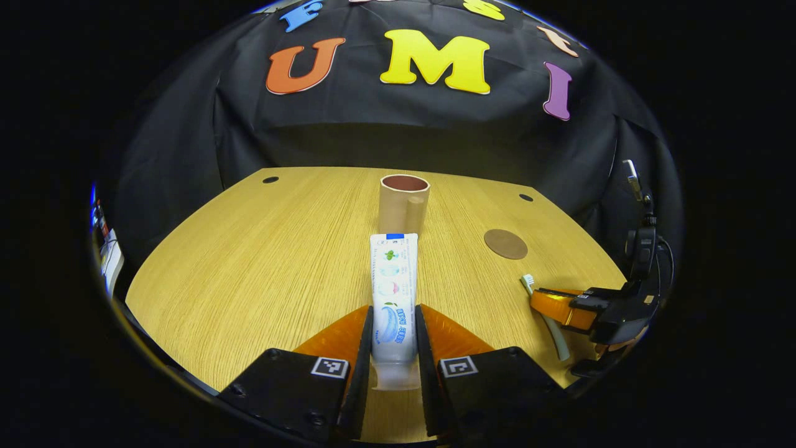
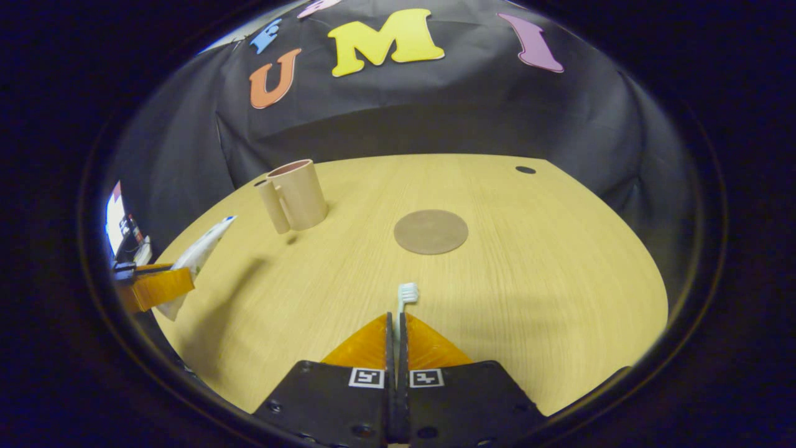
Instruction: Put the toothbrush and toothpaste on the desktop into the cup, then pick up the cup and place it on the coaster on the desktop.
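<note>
My left gripper [image 1: 393,317] is shut on a white toothpaste tube [image 1: 393,292], which points forward and is lifted off the wooden desktop [image 1: 249,267]. Straight beyond the tube stands a tan cup [image 1: 403,204] with a handle. A round brown coaster [image 1: 505,244] lies to its right. In the right gripper view, my right gripper [image 2: 395,320] is shut on a pale toothbrush [image 2: 405,295], bristle head sticking out ahead. The cup [image 2: 297,195] is far left there, the coaster [image 2: 430,231] straight ahead. The left gripper [image 2: 163,283] holds the tube [image 2: 199,255] at the left edge.
Small dark holes [image 1: 270,180] mark the desktop's far corners. The right gripper [image 1: 563,305] and its toothbrush [image 1: 547,317] show at the right in the left gripper view. Black cloth walls the booth behind the desk.
</note>
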